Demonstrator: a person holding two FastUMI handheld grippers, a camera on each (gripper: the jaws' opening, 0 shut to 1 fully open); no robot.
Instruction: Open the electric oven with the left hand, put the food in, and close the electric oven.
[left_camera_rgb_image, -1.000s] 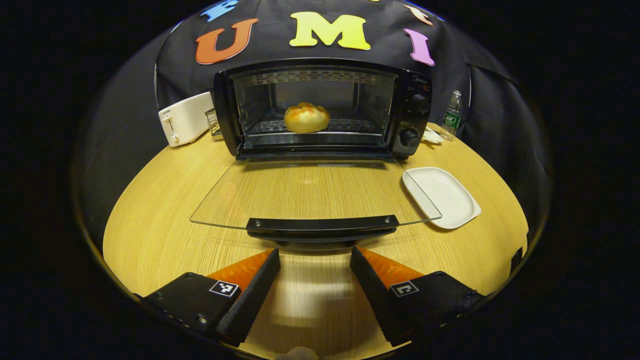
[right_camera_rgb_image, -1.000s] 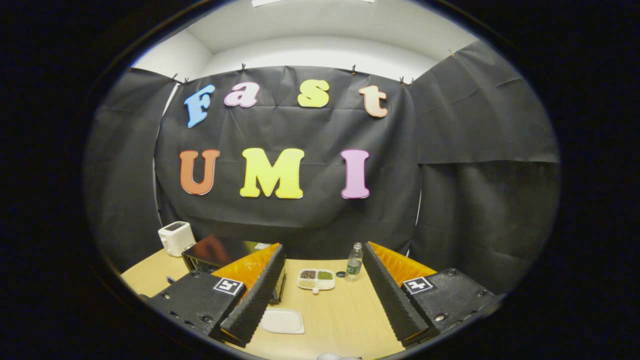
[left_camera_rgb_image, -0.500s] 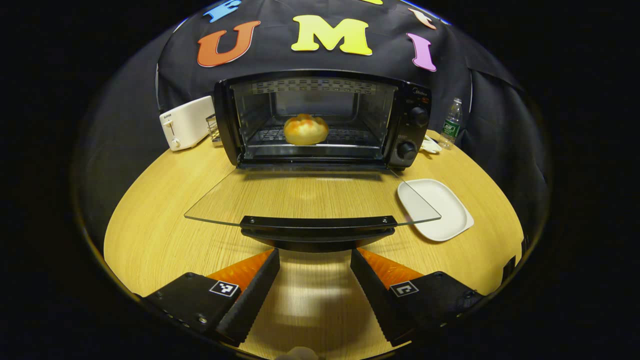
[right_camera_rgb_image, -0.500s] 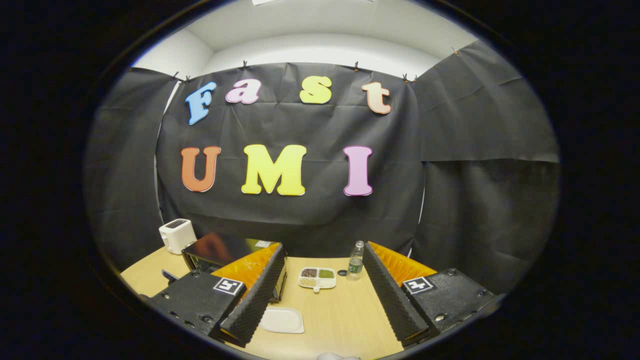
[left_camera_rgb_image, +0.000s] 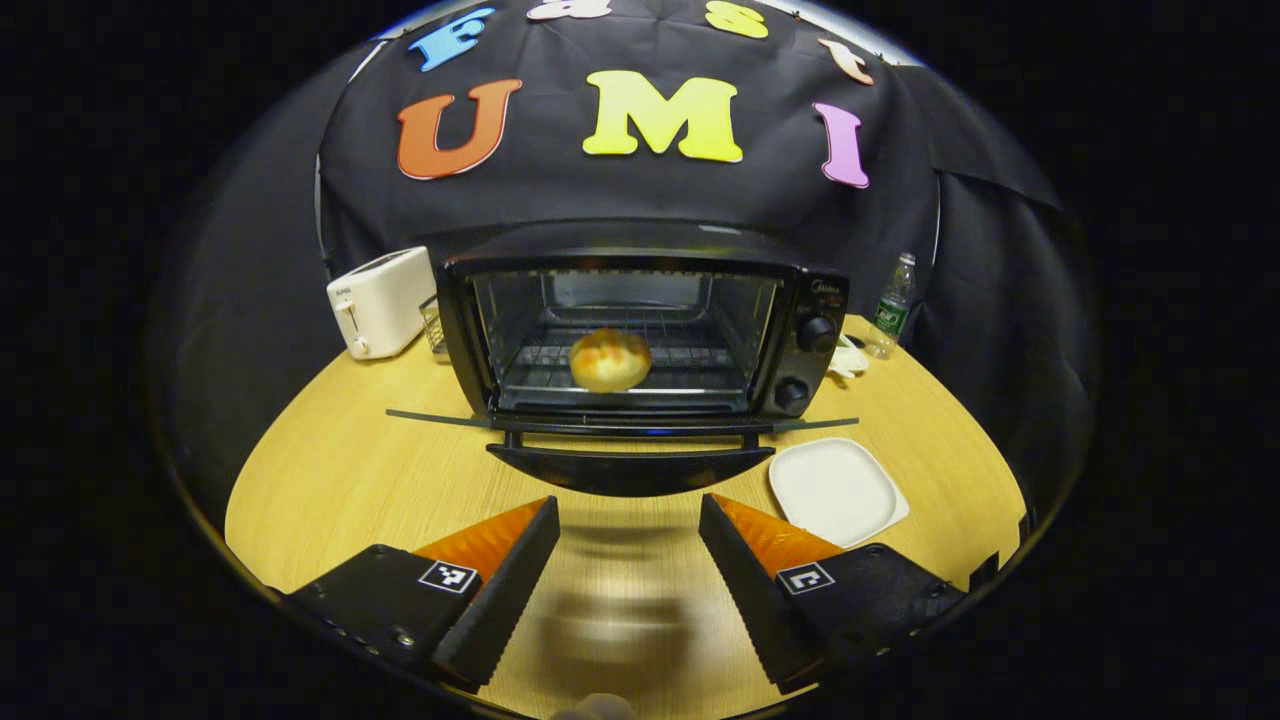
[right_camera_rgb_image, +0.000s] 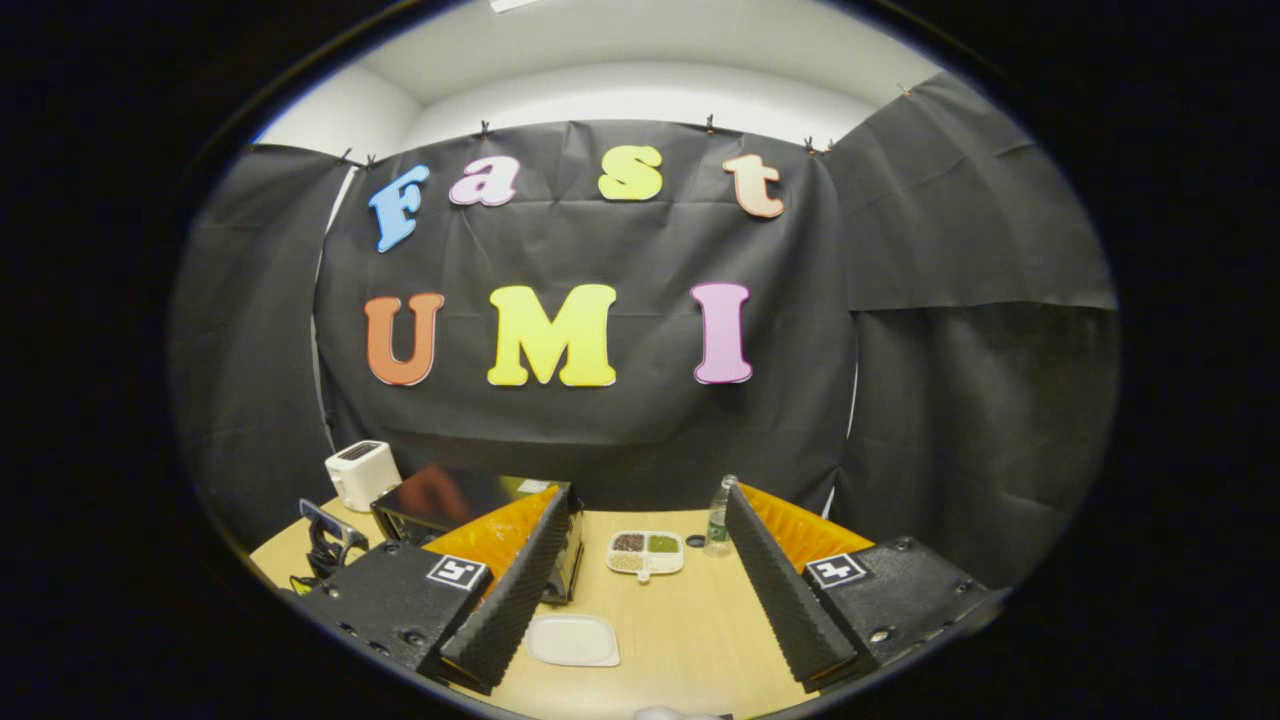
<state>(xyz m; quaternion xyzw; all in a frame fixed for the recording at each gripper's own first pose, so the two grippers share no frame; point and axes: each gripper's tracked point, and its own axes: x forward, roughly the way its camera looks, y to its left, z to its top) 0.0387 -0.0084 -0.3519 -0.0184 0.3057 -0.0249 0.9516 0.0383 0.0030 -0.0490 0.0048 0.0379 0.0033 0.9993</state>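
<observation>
Electric oven (left_camera_rgb_image: 640, 330) door hangs open just beyond the spread left gripper (left_camera_rgb_image: 628, 530).

On the wooden table (left_camera_rgb_image: 340, 480), a white toaster (left_camera_rgb_image: 380, 300) stands left of a white plate (left_camera_rgb_image: 838, 490); a water bottle (left_camera_rgb_image: 892, 305) stands behind the plate, with a divided snack dish (right_camera_rgb_image: 646, 553) near the bottle.

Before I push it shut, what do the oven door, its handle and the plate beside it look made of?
The oven door looks like clear glass: thin, seen edge-on. Its handle is black and matte, probably plastic or coated metal; I cannot tell which. The white plate looks smooth, with a soft sheen, either plastic or glazed ceramic.
</observation>
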